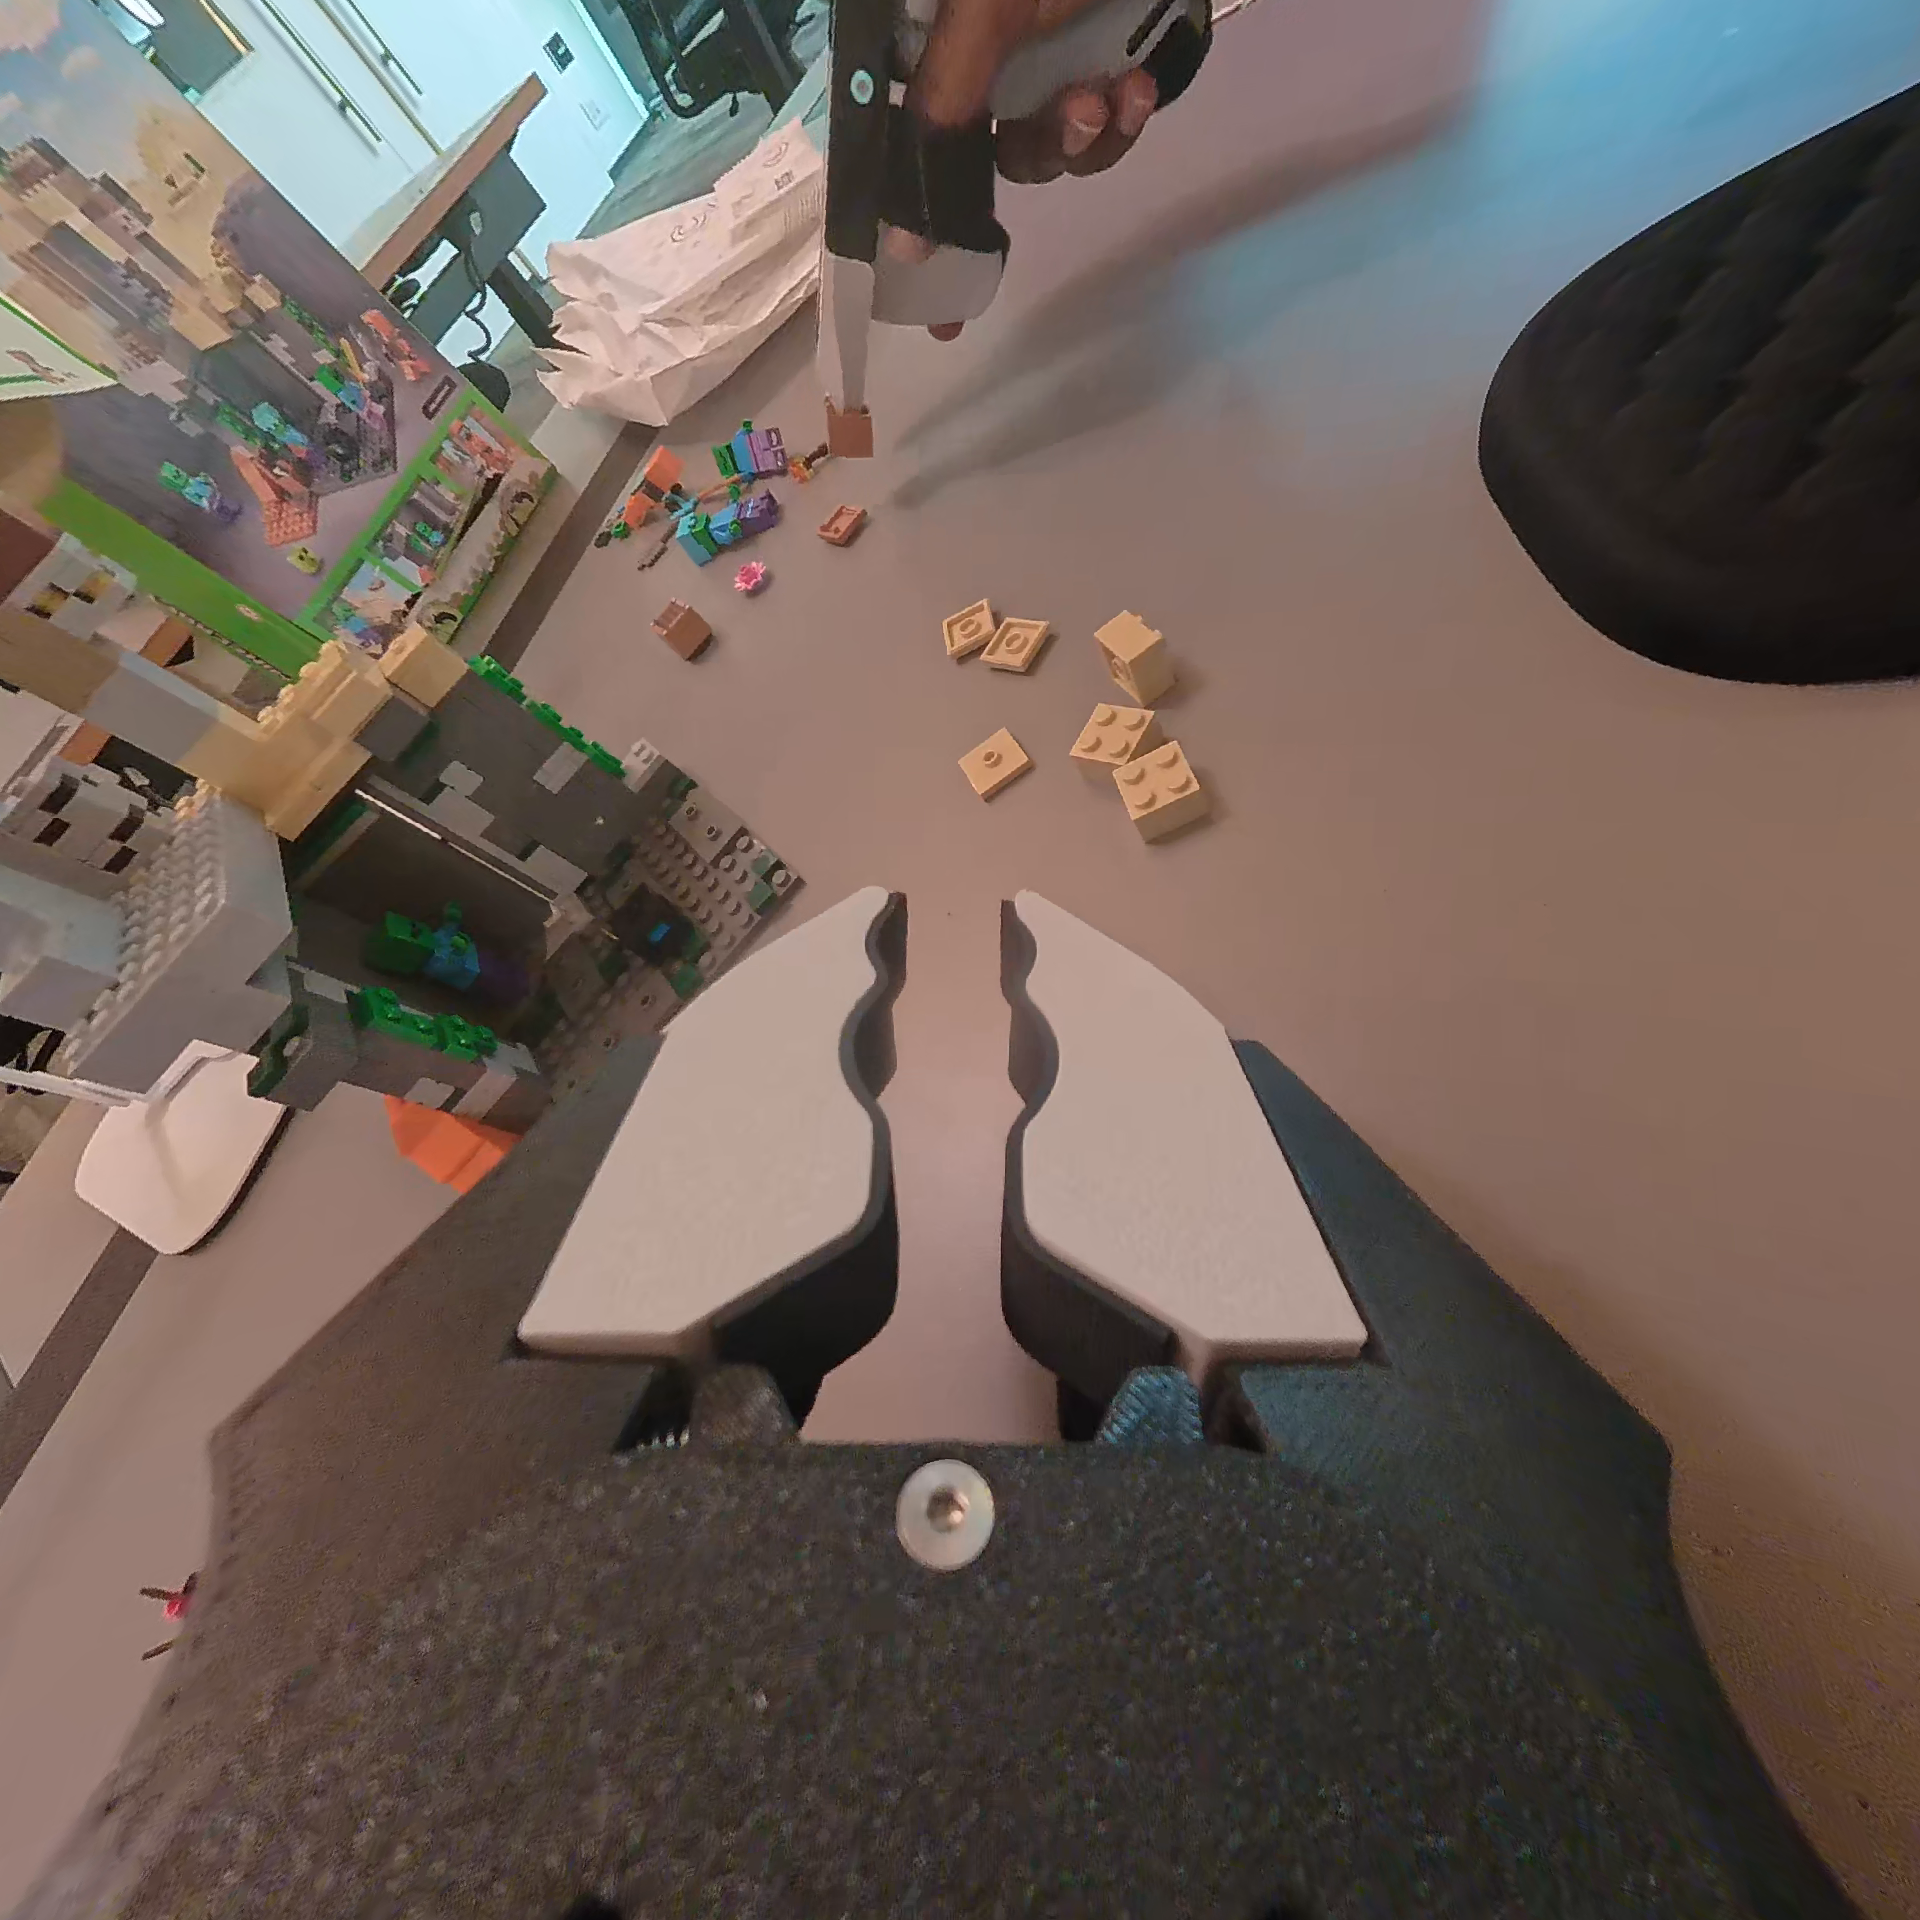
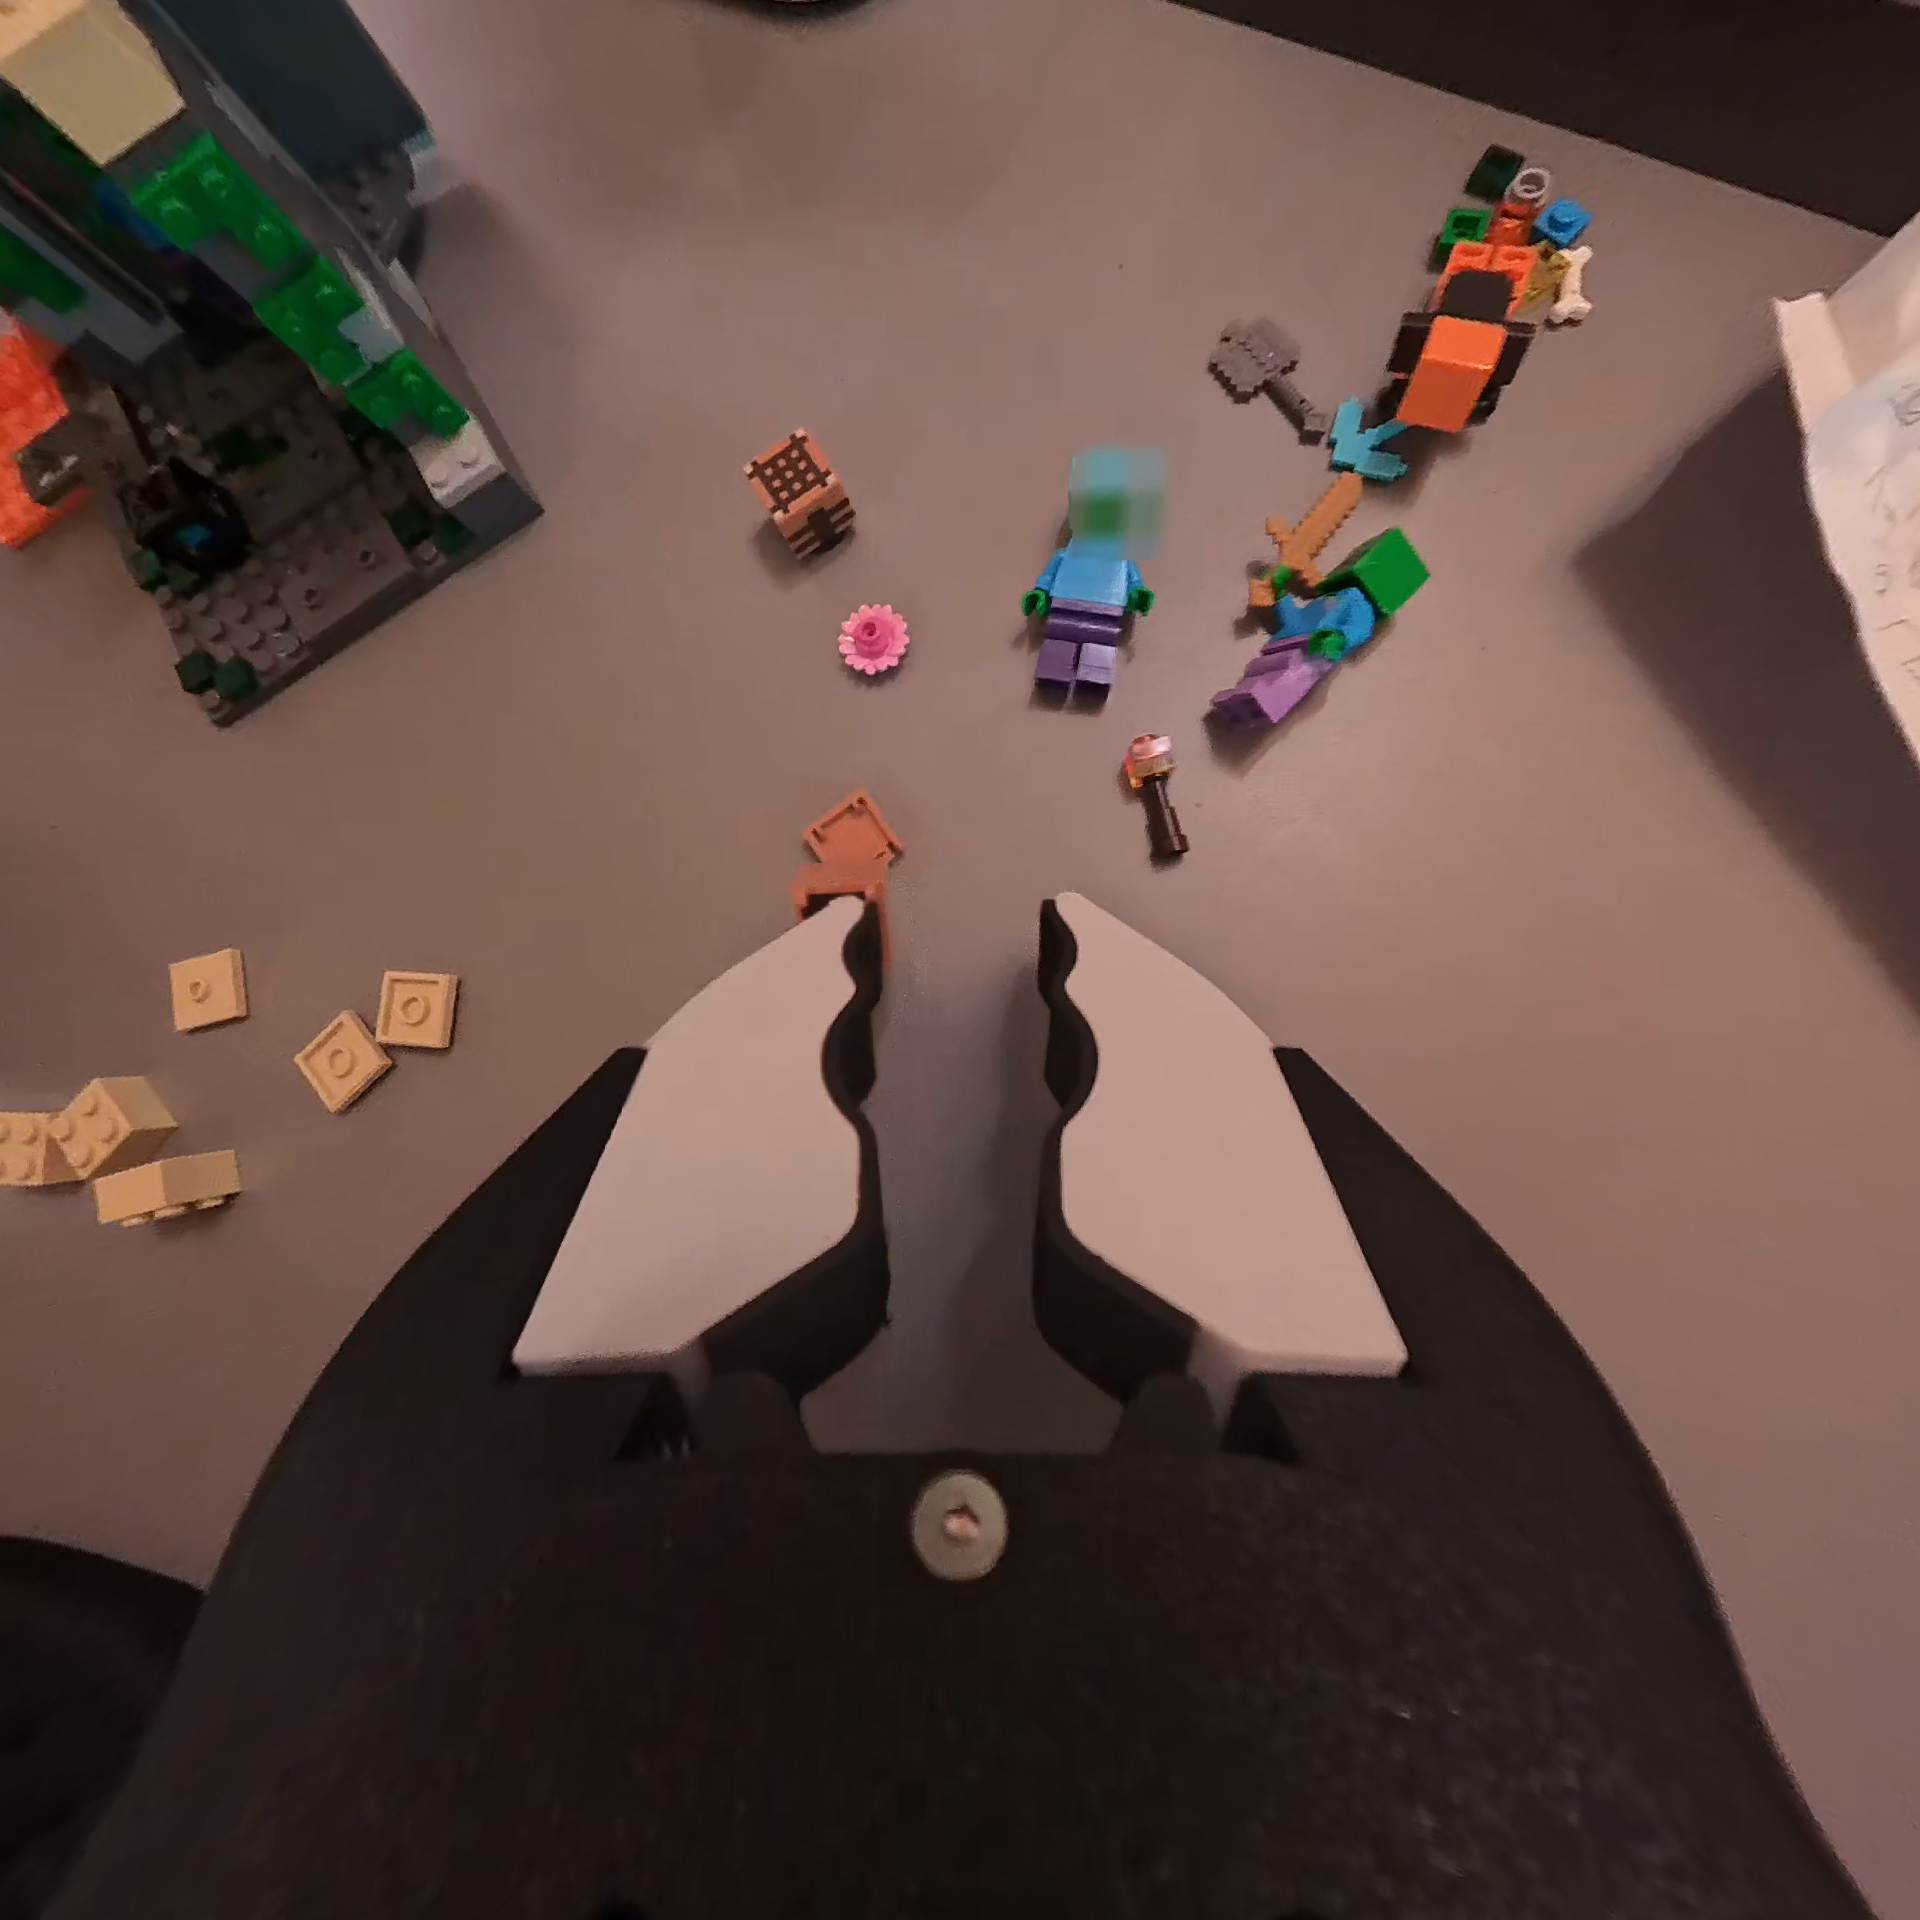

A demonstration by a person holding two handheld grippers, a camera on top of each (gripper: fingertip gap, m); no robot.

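Note:
My left gripper (image 1: 951, 904) is open and empty, low over the grey table (image 1: 1351, 935). Several tan bricks (image 1: 1155, 790) and flat tan tiles (image 1: 994, 762) lie just ahead of it. My right gripper (image 2: 954, 909) is open, with bare table between its fingers. A small brown brick (image 2: 831, 891) sits against its left fingertip, partly hidden by it. A flat brown tile (image 2: 854, 831) lies just beyond. The left wrist view shows the right gripper (image 1: 847, 400) far off, held by a hand, with the brown brick (image 1: 850, 428) at its tip.
A built brick model (image 1: 416, 883) and its picture box (image 1: 260, 416) stand left. Ahead of the right gripper lie a brown grid cube (image 2: 800, 490), pink flower (image 2: 873, 639), two minifigures (image 2: 1086, 603), a torch piece (image 2: 1155, 790). White paper bags (image 1: 686, 301) and a black cushion (image 1: 1745, 416) lie farther off. My right fingertips sit around 25 cm from my left ones. My right gripper is the nearer one to the torch piece (image 2: 1155, 790): about 4 cm, against 30 cm. Seen from the left wrist view (image 1: 810, 461) as well.

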